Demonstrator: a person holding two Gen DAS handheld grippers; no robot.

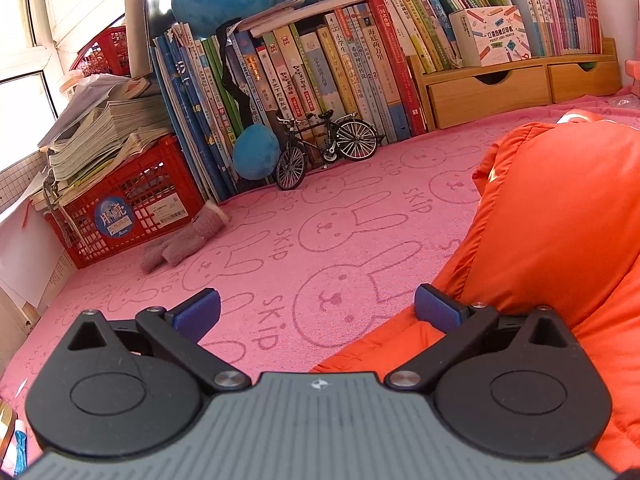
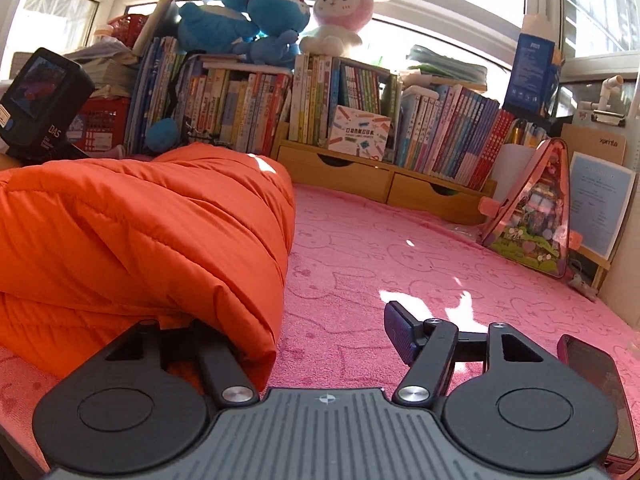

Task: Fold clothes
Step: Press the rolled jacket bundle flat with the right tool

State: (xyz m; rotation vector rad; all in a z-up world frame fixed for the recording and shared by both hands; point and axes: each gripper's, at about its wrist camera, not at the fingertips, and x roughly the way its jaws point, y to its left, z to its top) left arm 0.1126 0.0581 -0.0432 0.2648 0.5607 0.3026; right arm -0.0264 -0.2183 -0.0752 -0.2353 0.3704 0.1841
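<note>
An orange puffer jacket [image 1: 552, 220] lies bunched on the pink rabbit-print blanket [image 1: 320, 240]. My left gripper [image 1: 316, 312] is open and empty at the jacket's left edge; its right finger touches the orange cloth. In the right wrist view the jacket [image 2: 152, 220] fills the left side. My right gripper [image 2: 304, 336] is open at the jacket's right end. Its left finger is hidden under the jacket's folded edge, and its right finger [image 2: 400, 336] is over the bare blanket [image 2: 400, 256].
Rows of books [image 1: 320, 72], a wooden drawer shelf [image 1: 520, 88], a model bicycle [image 1: 324, 148], a red crate [image 1: 128, 208] and a grey sock [image 1: 184, 244] line the back. A phone [image 2: 600, 392] lies by my right gripper; a triangular toy case [image 2: 536, 212] stands at right.
</note>
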